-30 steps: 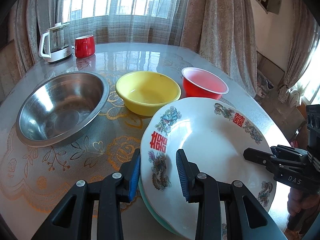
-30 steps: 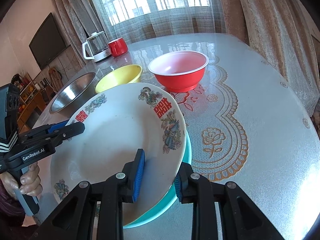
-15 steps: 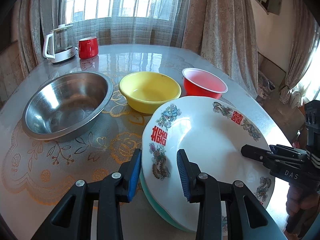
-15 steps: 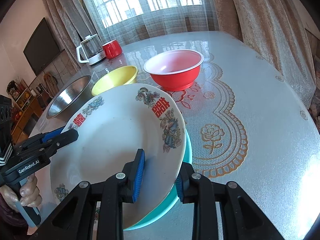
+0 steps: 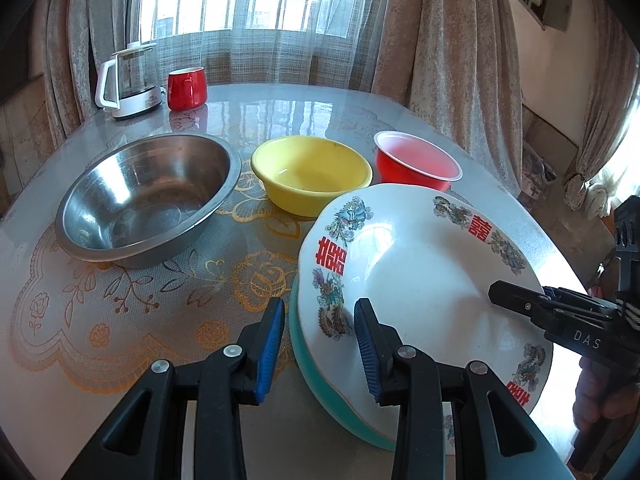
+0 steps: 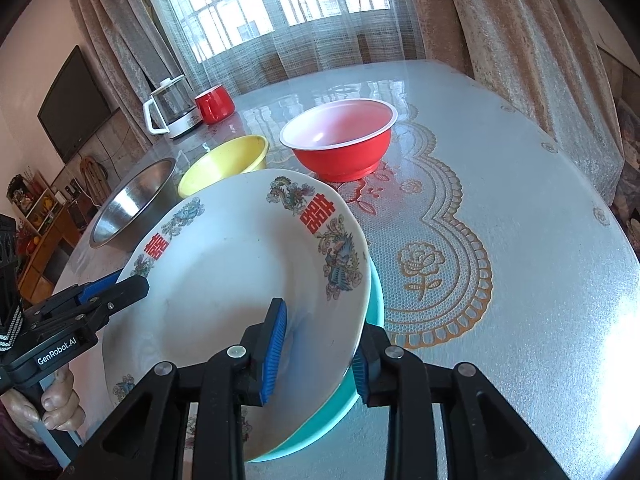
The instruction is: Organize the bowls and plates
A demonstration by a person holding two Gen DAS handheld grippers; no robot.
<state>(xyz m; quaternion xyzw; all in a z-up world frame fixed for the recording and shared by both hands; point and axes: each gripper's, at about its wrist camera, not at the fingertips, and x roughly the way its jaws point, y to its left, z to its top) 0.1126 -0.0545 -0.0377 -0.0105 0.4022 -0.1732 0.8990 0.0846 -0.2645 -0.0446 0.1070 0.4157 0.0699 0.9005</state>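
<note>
A white plate with red characters [image 5: 424,264] [image 6: 240,280] lies on a teal plate [image 5: 320,376] [image 6: 320,420] near the table's front edge. My left gripper [image 5: 318,344] straddles the stack's left rim, jaws apart. My right gripper [image 6: 318,346] straddles the right rim, one finger over the white plate, one outside the teal rim. A steel bowl [image 5: 148,196] [image 6: 132,204], a yellow bowl [image 5: 312,172] [image 6: 224,164] and a red bowl [image 5: 416,162] [image 6: 340,140] stand in a row behind.
A glass kettle [image 5: 128,80] [image 6: 170,108] and a red mug [image 5: 186,88] [image 6: 214,104] stand at the table's far side by the curtained window. The table [image 6: 520,200] has a lace-pattern cover. A TV [image 6: 74,104] hangs on the left wall.
Both grippers and the plate stack have drifted slightly; the left view has shifted right, so the bowls sit further right in frame. The jaws stay the same width around the rims.
</note>
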